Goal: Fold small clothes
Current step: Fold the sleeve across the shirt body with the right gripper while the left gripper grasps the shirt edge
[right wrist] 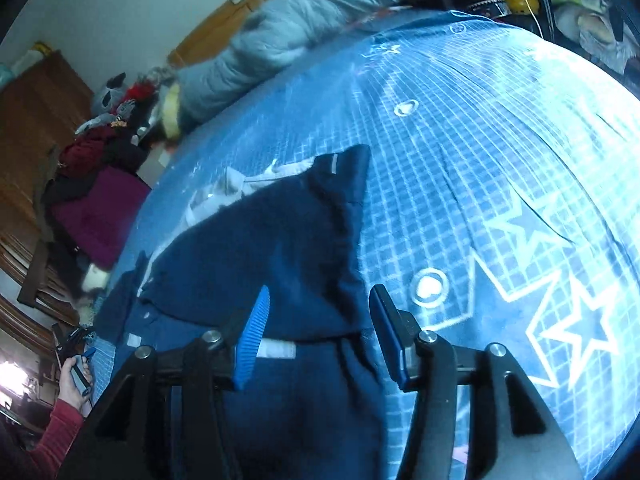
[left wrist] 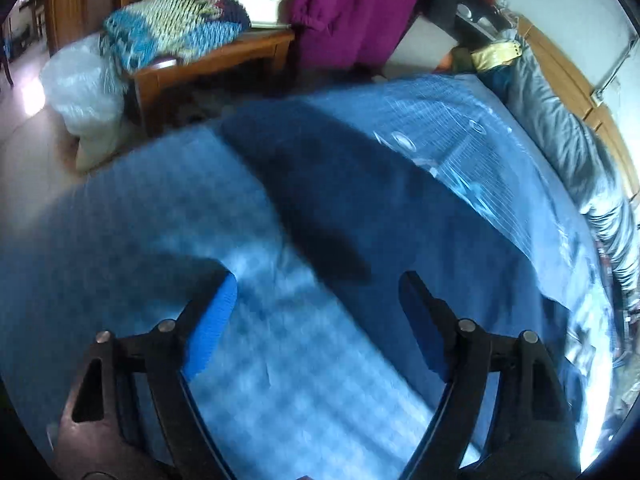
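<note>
Soft, light navy garment point(right wrist: 280, 248) lies half-folded on the blue bedsheet point(right wrist: 500, 128), best pinched at its far corner; right gripper point(right wrist: 316, 332) and left gripper point(left wrist: 316, 320) both gape, empty.

A dark navy garment point(right wrist: 272, 248) lies on a blue grid-and-star bedspread point(right wrist: 500, 152), partly folded, one pointed corner turned up toward the pillow end. A pale strip shows along its lower fold, and white fabric point(right wrist: 248, 184) peeks out from under its far edge.
</note>
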A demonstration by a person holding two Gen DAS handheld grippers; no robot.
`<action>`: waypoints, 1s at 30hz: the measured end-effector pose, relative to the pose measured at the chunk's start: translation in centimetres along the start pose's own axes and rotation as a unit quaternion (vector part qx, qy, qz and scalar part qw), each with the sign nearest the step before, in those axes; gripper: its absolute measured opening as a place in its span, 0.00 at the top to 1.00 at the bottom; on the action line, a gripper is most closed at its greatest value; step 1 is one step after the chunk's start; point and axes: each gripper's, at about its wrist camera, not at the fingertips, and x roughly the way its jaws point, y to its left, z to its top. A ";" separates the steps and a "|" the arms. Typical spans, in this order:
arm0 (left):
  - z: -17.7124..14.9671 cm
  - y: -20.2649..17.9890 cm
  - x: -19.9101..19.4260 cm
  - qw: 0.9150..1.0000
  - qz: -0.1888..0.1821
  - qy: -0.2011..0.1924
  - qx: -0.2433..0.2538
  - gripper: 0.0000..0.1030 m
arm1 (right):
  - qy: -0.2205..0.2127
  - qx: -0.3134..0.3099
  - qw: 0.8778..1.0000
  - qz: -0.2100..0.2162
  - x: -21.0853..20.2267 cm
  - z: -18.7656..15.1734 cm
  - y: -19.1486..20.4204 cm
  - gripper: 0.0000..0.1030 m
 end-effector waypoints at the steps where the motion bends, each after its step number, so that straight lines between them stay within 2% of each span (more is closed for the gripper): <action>1: 0.5 -0.2 0.4 1.000 0.012 -0.003 0.005 0.21 | 0.001 -0.005 1.000 0.004 0.5 0.2 0.8 0.44; 4: 1.4 -0.6 1.2 0.999 0.030 -0.017 0.008 0.24 | 0.000 -0.032 0.999 0.012 1.5 0.3 3.5 0.44; 5: 1.6 -0.6 1.5 0.999 0.031 -0.020 0.010 0.44 | 0.000 -0.041 0.999 0.014 1.7 0.3 4.4 0.44; 6: 1.6 -0.8 1.6 0.999 0.026 -0.021 0.012 0.91 | 0.000 -0.047 0.999 0.020 2.0 0.2 5.2 0.44; 7: 1.9 -1.0 1.8 1.000 0.011 -0.016 0.007 0.97 | 0.001 -0.051 0.998 0.025 2.3 0.1 6.0 0.44; 8: 1.9 -1.7 1.0 1.000 0.001 -0.026 0.011 0.97 | 0.002 -0.053 0.998 0.031 2.6 0.0 6.6 0.44; 9: 1.7 -3.4 -0.3 0.998 -0.010 -0.045 0.037 0.97 | 0.003 -0.055 0.998 0.037 3.0 -0.1 7.3 0.45; 11: 0.4 -8.3 -4.0 0.990 -0.062 -0.076 0.102 0.97 | 0.008 -0.056 0.997 0.052 3.7 -0.1 8.4 0.45; 12: -0.8 -11.4 -6.3 0.981 -0.098 -0.088 0.141 0.97 | 0.010 -0.056 0.997 0.061 4.1 -0.1 8.9 0.45; 14: -4.3 -17.4 -11.1 0.956 -0.183 -0.103 0.207 0.97 | 0.012 -0.051 0.995 0.082 4.7 0.1 9.7 0.45; 16: -9.0 -23.0 -15.2 0.916 -0.283 -0.092 0.268 0.94 | 0.010 -0.044 0.994 0.100 5.3 0.2 10.5 0.45; 17: -11.5 -25.2 -16.4 0.898 -0.329 -0.073 0.283 0.80 | 0.010 -0.041 0.993 0.109 5.5 0.2 10.8 0.45; 18: -14.2 -27.2 -17.2 0.879 -0.374 -0.040 0.294 0.48 | 0.015 -0.038 0.992 0.119 5.9 0.2 11.1 0.45; 19: -16.5 -28.4 -17.6 0.865 -0.399 -0.011 0.304 0.36 | 0.022 -0.033 0.991 0.128 6.5 0.1 11.3 0.45; 20: -18.8 -29.2 -18.1 0.854 -0.414 0.006 0.315 0.29 | 0.030 -0.025 0.990 0.137 7.0 -0.1 11.3 0.45; 21: -20.9 -29.5 -18.5 0.843 -0.426 0.022 0.328 0.29 | 0.041 -0.016 0.988 0.147 7.8 -0.2 11.3 0.45; 22: -22.5 -29.4 -18.7 0.836 -0.432 0.036 0.337 0.29 | 0.055 -0.012 0.986 0.159 8.6 -0.3 11.5 0.45; 23: -23.6 -28.8 -18.6 0.837 -0.429 0.044 0.336 0.29 | 0.065 -0.012 0.984 0.165 9.3 -0.3 11.7 0.45; 24: -24.1 -27.8 -18.2 0.846 -0.421 0.052 0.323 0.29 | 0.077 -0.015 0.982 0.170 10.2 -0.3 12.0 0.45; 26: -24.1 -25.4 -16.9 0.868 -0.403 0.071 0.281 0.29 | 0.097 -0.021 0.979 0.178 11.9 -0.3 12.5 0.45; 28: -23.3 -22.3 -15.6 0.898 -0.367 0.069 0.233 0.30 | 0.115 -0.016 0.975 0.189 13.8 0.0 12.7 0.45; 30: -22.3 -19.1 -15.0 0.920 -0.338 0.060 0.189 0.29 | 0.132 -0.004 0.973 0.191 15.8 0.6 12.9 0.45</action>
